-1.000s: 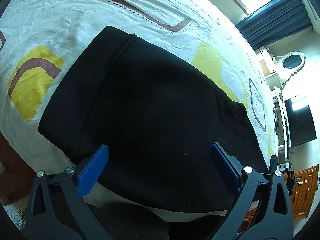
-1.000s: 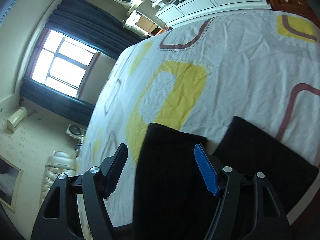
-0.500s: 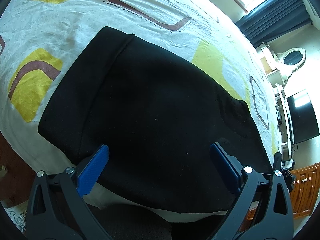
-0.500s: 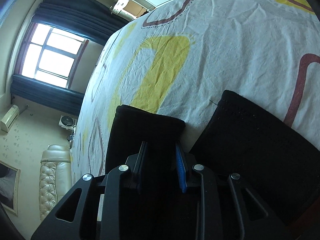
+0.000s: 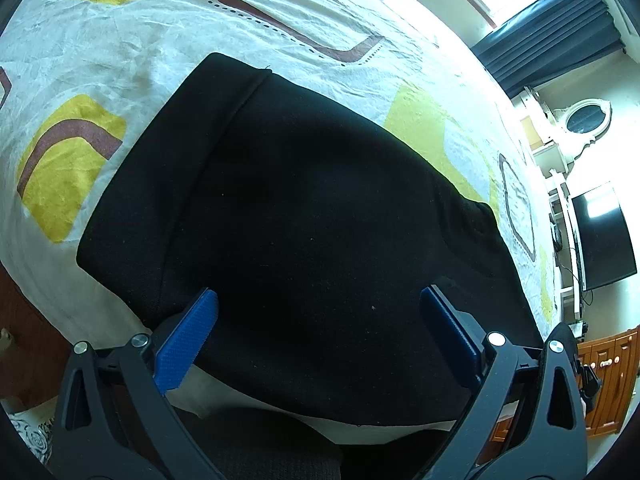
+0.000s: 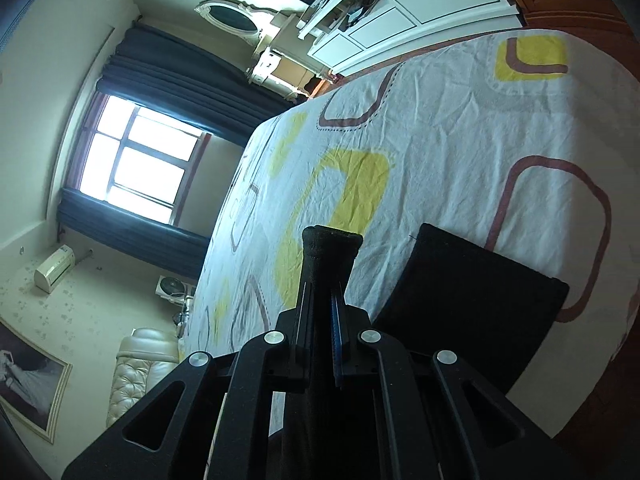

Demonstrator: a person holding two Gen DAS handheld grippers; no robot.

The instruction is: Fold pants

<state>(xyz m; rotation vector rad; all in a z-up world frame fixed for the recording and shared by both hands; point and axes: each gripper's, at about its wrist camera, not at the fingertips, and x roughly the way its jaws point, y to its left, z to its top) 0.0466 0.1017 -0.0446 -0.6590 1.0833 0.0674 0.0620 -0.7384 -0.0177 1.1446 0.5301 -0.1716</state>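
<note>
The black pants [image 5: 304,216] lie spread on the bed's patterned sheet [image 5: 160,32], waistband end at the upper left. My left gripper [image 5: 320,320] is open, its blue pads hovering over the near part of the pants without holding them. In the right wrist view my right gripper [image 6: 322,308] is shut on one black pant leg end [image 6: 330,252] and holds it lifted off the bed. The other leg [image 6: 472,300] lies flat on the sheet to the right.
The bed edge [image 5: 48,292] runs along the lower left, with brown floor below. A window with dark curtains [image 6: 132,160], a white dresser [image 6: 400,12], a wall TV [image 5: 600,240] and a cream chair [image 6: 136,368] surround the bed.
My right gripper closed on the pant leg end and lifted it off the sheet. My left gripper stayed open in nearly the same place.
</note>
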